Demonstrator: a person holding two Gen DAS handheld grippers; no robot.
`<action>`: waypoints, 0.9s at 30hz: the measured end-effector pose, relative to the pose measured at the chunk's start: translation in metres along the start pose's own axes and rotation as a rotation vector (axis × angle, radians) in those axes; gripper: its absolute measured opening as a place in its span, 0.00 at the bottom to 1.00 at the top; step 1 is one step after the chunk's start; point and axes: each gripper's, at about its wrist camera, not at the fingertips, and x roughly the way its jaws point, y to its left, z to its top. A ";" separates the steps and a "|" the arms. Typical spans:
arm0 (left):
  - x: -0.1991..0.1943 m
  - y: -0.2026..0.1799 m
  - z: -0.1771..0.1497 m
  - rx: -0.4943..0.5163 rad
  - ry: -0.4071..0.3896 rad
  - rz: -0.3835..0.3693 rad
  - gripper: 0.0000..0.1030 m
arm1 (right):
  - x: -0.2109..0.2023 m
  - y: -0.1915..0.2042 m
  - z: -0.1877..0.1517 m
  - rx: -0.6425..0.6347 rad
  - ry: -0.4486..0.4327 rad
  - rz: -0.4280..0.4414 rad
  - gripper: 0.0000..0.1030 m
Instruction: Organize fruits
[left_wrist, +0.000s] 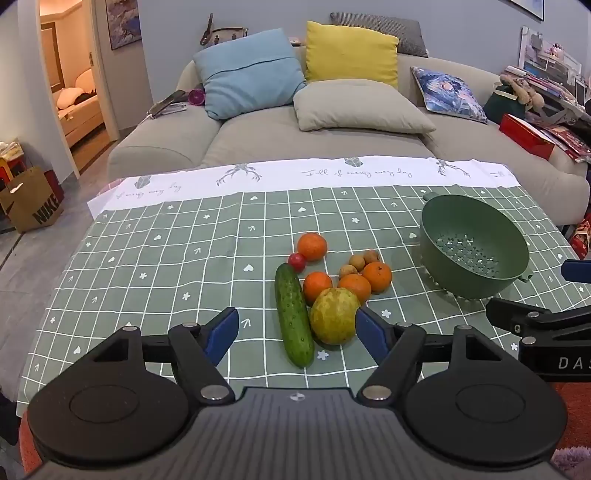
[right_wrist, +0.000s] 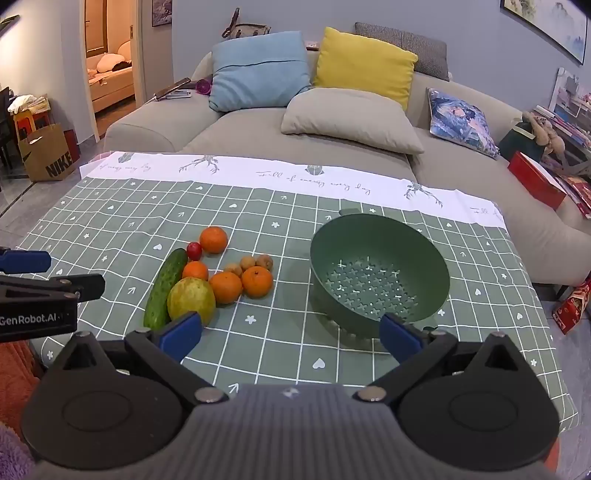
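Observation:
A cluster of produce lies mid-table: a cucumber (left_wrist: 293, 315), a yellow-green guava (left_wrist: 334, 315), several oranges (left_wrist: 312, 246), a small red fruit (left_wrist: 296, 261) and three brown longans (left_wrist: 356, 263). An empty green colander (left_wrist: 474, 245) stands to their right. My left gripper (left_wrist: 297, 332) is open, low over the table, with the cucumber and guava between its blue fingers (left_wrist: 371, 334). My right gripper (right_wrist: 291, 332) is open and empty, in front of the colander (right_wrist: 378, 273); the guava (right_wrist: 191, 299) sits by its left finger.
The table wears a green checked cloth (left_wrist: 166, 258) with a white far border. A grey sofa (left_wrist: 295, 125) with cushions stands behind. A Nike paper bag (left_wrist: 33, 203) is on the floor at left; red boxes (left_wrist: 528, 134) are at right.

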 end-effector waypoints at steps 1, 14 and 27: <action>0.000 0.000 0.000 0.003 -0.002 0.004 0.82 | 0.001 0.000 0.000 0.000 0.000 0.000 0.95; -0.001 -0.005 -0.002 0.016 -0.012 0.011 0.82 | 0.008 -0.004 0.000 0.018 0.024 0.008 0.96; 0.003 -0.002 -0.002 0.010 0.000 0.016 0.82 | 0.012 -0.005 -0.001 0.029 0.037 0.007 0.95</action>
